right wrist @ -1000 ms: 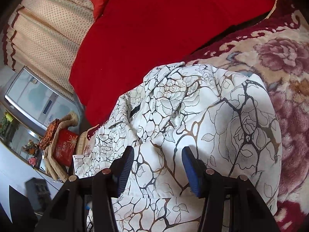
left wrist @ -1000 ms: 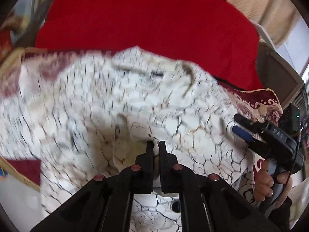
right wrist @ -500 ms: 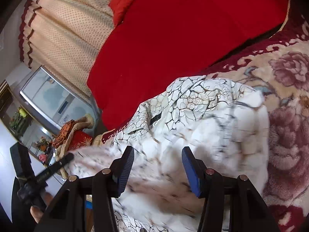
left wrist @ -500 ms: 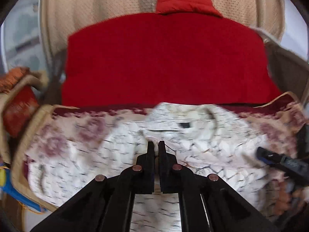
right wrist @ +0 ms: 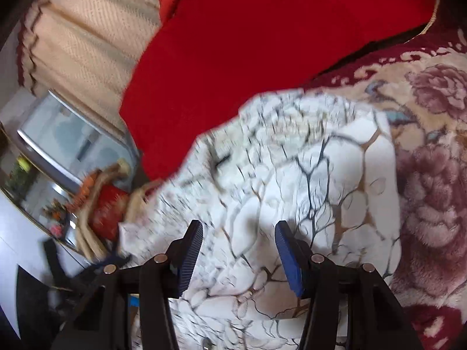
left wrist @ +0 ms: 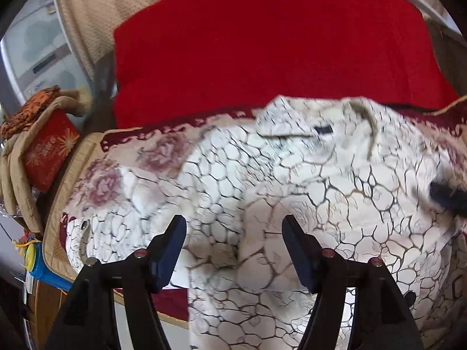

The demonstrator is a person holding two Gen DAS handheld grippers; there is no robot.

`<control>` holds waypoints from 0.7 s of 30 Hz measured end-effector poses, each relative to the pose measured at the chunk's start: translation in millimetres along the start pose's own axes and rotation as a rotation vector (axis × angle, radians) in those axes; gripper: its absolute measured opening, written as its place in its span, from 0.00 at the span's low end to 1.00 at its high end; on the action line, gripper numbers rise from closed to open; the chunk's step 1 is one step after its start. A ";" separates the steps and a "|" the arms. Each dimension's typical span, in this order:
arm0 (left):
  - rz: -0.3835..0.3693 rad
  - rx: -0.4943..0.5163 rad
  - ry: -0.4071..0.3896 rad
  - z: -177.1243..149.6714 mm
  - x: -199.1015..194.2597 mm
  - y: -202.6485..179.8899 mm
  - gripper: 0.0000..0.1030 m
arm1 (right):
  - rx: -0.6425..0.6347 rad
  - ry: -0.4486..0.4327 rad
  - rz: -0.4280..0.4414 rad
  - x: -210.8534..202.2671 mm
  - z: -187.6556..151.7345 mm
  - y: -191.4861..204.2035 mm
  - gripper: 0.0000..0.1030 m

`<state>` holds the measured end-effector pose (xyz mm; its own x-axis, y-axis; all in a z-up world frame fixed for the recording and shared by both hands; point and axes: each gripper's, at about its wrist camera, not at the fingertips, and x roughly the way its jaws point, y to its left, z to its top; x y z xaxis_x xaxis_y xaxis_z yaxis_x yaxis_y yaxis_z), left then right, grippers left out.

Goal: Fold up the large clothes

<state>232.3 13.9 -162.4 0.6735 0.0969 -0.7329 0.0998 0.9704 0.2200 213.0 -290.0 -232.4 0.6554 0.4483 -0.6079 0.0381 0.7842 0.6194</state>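
Observation:
A white garment [left wrist: 262, 180] with a dark crackle print lies spread on a floral blanket, its collar and dark label [left wrist: 322, 129] toward the red cushion. My left gripper [left wrist: 233, 221] hangs just above the cloth; its jaws are opening and no fabric is pinched between them. In the right wrist view the same garment [right wrist: 292, 160] fills the middle, blurred on its left side. Above it, my right gripper [right wrist: 239, 227] stands open with nothing held. One dark blue finger [left wrist: 446, 198] of the right gripper shows at the right edge of the left wrist view.
A large red cushion [left wrist: 262, 43] rises behind the garment, with a beige curtain [right wrist: 87, 35] beyond it. The floral blanket [right wrist: 432, 145] extends to the right. At the left stand a red box [left wrist: 49, 148] and a pale appliance [left wrist: 35, 52].
My left gripper was shut on a fold of the garment and now stands wide, with the cloth released. Its view swung toward the collar. The right gripper stayed open and shifted slightly.

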 end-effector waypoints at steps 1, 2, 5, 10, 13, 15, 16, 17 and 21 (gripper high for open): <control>-0.008 -0.014 -0.002 -0.1 -2.0 2.4 0.67 | -0.014 0.013 -0.026 4.5 -1.6 2.7 0.53; -0.028 -0.028 0.000 -1.6 -3.9 2.8 0.67 | -0.022 0.011 -0.036 5.3 -2.7 3.8 0.53; -0.057 -0.009 0.022 -7.1 -0.2 -9.9 0.67 | -0.066 -0.039 -0.020 -3.0 -4.4 14.7 0.55; -0.053 0.057 0.148 -23.9 38.6 -43.4 0.67 | -0.116 -0.026 0.025 -0.7 -9.7 26.2 0.55; -0.058 0.048 0.238 -32.2 59.7 -43.6 0.67 | -0.131 0.093 -0.050 25.9 -14.8 24.1 0.52; -0.094 0.003 0.242 -33.0 55.2 -31.2 0.67 | -0.139 0.084 -0.063 25.8 -16.0 26.8 0.49; -0.099 -0.016 0.222 -31.8 48.2 -22.9 0.67 | -0.138 0.077 -0.057 23.3 -15.3 28.2 0.49; -0.097 -0.038 0.185 -30.2 37.5 -11.5 0.67 | -0.131 0.070 -0.048 21.4 -14.2 28.1 0.49; -0.056 -0.157 0.058 -33.4 -1.3 48.6 0.81 | -0.085 0.038 0.008 13.6 -9.1 23.1 0.49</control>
<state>211.8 68.4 -172.2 0.6264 0.0498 -0.7779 0.0170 0.9968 0.0775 215.9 -261.9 -230.9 0.6266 0.4694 -0.6222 -0.0323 0.8132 0.5810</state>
